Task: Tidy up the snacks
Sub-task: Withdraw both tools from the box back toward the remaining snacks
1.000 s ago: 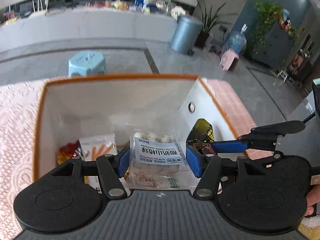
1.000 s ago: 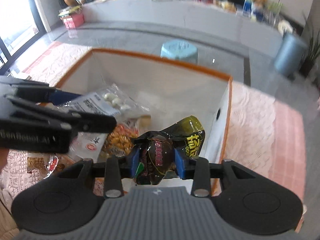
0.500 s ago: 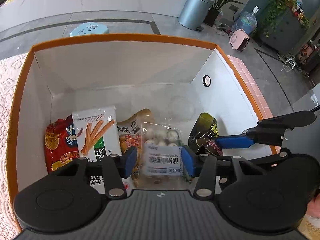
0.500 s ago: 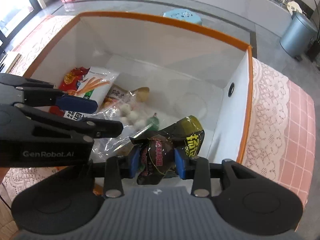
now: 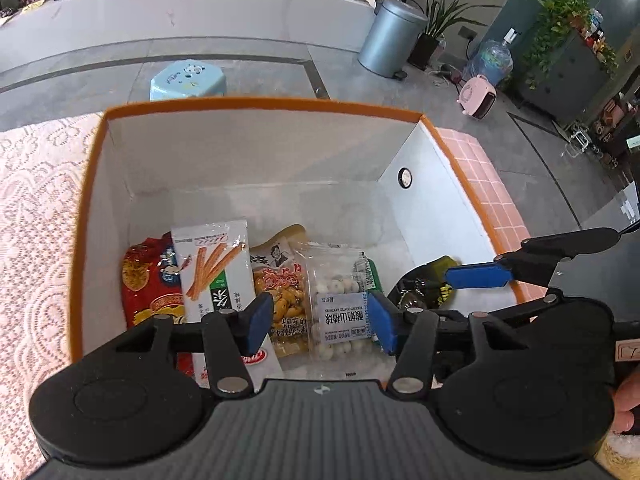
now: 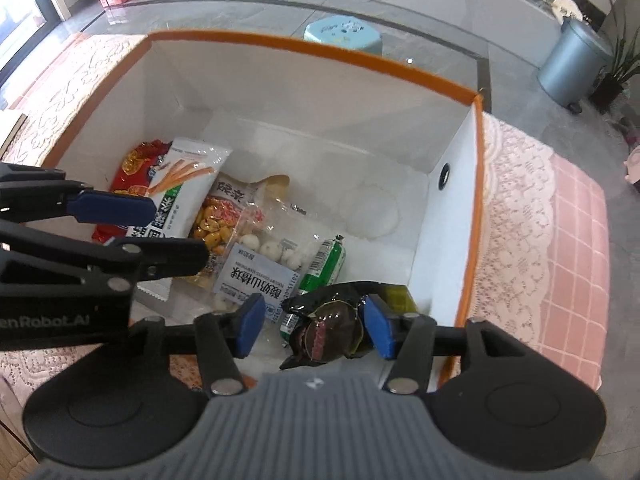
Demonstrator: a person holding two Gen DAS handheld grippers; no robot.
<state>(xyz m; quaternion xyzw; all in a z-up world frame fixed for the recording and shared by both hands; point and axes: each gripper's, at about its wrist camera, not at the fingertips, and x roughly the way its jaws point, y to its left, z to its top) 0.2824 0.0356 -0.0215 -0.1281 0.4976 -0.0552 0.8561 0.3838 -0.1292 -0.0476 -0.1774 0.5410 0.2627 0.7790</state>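
Left wrist view: left gripper (image 5: pixel 318 320) over a white box with orange rim (image 5: pixel 260 103), tongs apart and just opened further, clear bag of white balls (image 5: pixel 340 312) lying loose between them on the box floor. At ten o'clock from it, white stick-snack pack (image 5: pixel 214 268); red packet (image 5: pixel 150 284) at nine o'clock; peanut bag (image 5: pixel 280 280) just beside. Right wrist view: right gripper (image 6: pixel 312 326) tongs apart, just widened, dark crumpled packet (image 6: pixel 326 328) lying between, far pad seemingly clear, near pad's contact impossible to tell. Green sausage stick (image 6: pixel 324 266) at twelve o'clock.
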